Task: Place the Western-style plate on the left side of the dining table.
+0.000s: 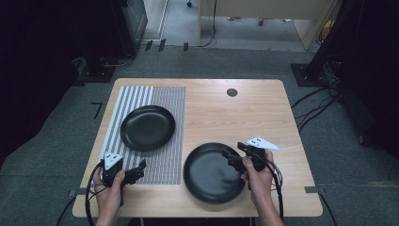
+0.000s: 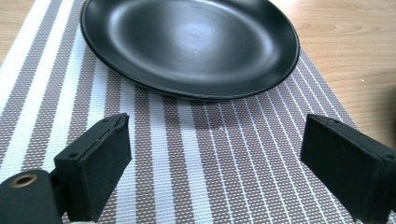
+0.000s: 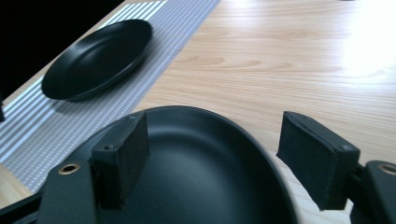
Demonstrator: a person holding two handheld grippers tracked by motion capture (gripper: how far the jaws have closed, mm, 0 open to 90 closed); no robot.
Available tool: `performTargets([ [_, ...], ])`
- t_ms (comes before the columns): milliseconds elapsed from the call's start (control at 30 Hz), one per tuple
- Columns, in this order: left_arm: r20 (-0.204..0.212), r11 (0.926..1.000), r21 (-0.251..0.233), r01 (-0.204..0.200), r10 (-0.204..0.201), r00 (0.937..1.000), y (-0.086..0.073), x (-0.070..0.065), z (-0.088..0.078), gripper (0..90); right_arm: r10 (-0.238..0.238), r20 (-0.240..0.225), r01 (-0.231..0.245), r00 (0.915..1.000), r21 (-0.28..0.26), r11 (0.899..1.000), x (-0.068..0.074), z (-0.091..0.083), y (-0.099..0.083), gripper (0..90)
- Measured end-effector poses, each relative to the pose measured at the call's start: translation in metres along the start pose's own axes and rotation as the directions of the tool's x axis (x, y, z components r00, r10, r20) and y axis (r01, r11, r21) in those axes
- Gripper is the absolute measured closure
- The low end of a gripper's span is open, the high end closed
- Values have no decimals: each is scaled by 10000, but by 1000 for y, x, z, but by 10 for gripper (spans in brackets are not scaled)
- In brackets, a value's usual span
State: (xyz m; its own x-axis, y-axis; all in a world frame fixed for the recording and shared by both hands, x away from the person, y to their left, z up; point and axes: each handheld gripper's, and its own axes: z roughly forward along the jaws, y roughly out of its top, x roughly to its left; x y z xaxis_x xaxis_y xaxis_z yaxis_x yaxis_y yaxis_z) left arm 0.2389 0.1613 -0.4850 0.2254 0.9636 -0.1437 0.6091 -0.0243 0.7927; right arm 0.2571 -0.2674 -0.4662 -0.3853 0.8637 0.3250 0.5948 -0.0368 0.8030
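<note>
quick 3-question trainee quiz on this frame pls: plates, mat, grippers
1. True or false: both black plates lie on the striped mat.
2. Over which plate do the right gripper's jaws stand? A) the far plate B) the near plate
3. Fill in: the left gripper's jaws are ____, with bare mat between them.

Key:
1. False. The far plate lies on the mat; the near plate lies on the wooden table.
2. B. One jaw stands over its bowl, the other outside its rim.
3. Open.

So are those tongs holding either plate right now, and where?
Nothing is held. The left tongs are open over the striped mat; the right tongs are open around the near plate's rim, not pressing it.
</note>
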Motion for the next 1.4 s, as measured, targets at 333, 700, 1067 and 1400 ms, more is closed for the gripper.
performTargets([
  [333,-359,9993,226,313,-305,9989,-3,15,2,83,121,539,-119,9985,-36,9999,-32,-22,-16,244],
  [700,-819,9985,370,405,-373,9959,-3,34,0,83,290,938,-287,9952,-46,9996,-64,-38,-30,250],
  [1067,-996,9975,453,551,-504,9938,-6,48,-1,83,957,1456,-923,9847,-302,9953,-104,-60,-40,252],
  [1400,-1485,9940,431,1008,-934,9845,-8,69,-6,86,1256,2264,-1229,9659,-262,9921,-133,-78,-51,253],
])
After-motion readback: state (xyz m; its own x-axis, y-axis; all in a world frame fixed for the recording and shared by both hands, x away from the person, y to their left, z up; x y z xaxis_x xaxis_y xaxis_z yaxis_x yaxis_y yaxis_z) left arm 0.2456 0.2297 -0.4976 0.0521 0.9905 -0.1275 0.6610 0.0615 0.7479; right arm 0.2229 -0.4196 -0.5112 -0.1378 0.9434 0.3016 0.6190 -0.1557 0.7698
